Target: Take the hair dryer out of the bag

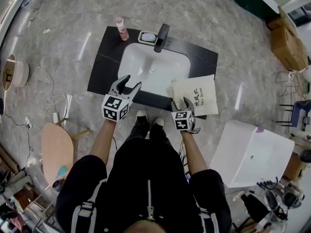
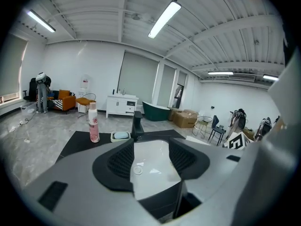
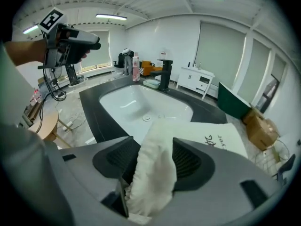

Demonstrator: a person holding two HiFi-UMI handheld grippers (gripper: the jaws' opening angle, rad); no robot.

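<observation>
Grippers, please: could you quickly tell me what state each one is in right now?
Left gripper: open, nothing between its jaws.
Right gripper: closed on the bunched edge of the white hair dryer bag.

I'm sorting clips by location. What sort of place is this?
Probably a large test hall or studio, not a real bathroom: the sink counter with its faucet stands alone on an open floor, with cardboard boxes and loose cables around.

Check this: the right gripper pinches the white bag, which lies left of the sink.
Wrong side. The white bag lies on the counter right of the sink, as the head view shows; the right gripper does pinch it.
</observation>
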